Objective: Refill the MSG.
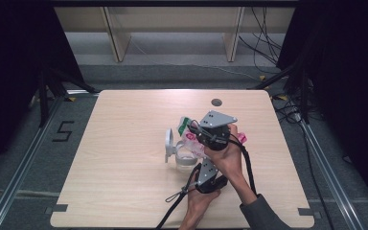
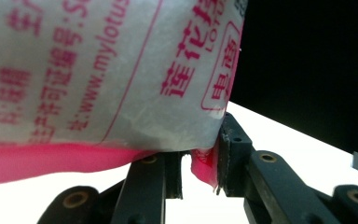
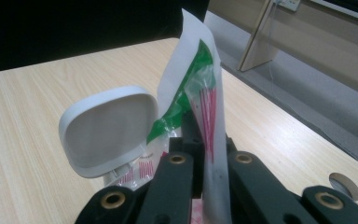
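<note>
black jaws of left gripper point(image 2: 199, 175) pinch pink edge of plastic bag point(image 2: 98, 79), w/ red print. right gripper point(image 3: 204, 161) clamped tight on bag's other end, green-striped. bag is held up over table point(image 1: 124, 143) centre, just beside white container point(image 1: 184, 158) w/ lid point(image 3: 107, 130) flipped open.

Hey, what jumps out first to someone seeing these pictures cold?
The white plastic bag with pink print, stretched between both grippers at the middle of the table. The left gripper pinches its pink edge; the right gripper clamps its green-striped top. Beside the bag stands a white container with its hinged lid open.
</note>
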